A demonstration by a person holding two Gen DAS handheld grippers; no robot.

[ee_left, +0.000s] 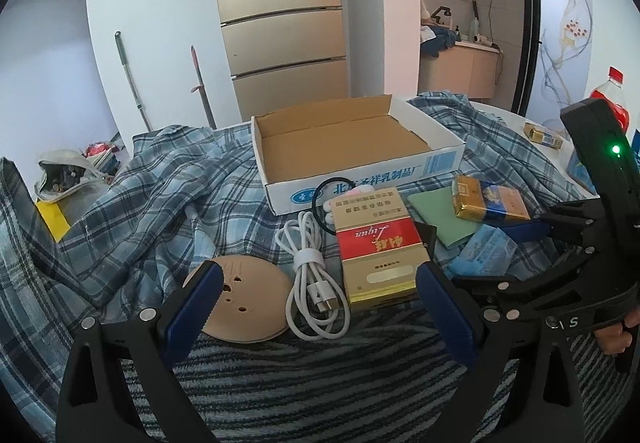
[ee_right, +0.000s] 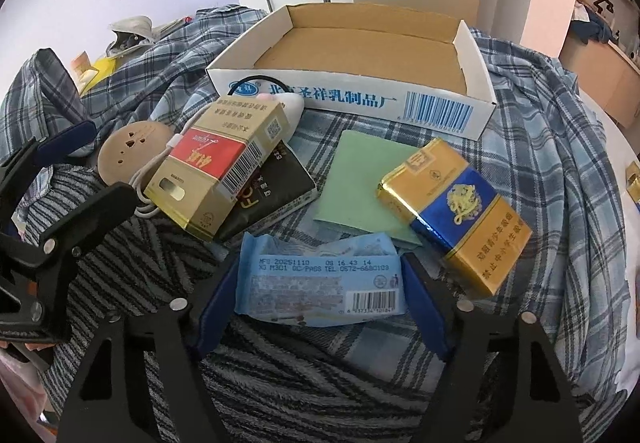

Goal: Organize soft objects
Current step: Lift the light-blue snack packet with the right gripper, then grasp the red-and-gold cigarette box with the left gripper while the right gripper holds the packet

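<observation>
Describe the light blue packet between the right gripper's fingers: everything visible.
The light blue packet is a flat, crinkled plastic wrapper, seemingly soft, printed with a date code, small text and a barcode. It lies flat on the plaid cloth, its top edge ragged. The right gripper straddles it, blue pads at both short ends; firm contact is unclear. Its far corner meets the green sheet.

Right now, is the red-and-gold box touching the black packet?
Touching: the right wrist view shows the red-and-gold box lying directly on the black packet, overlapping its edge.
</observation>
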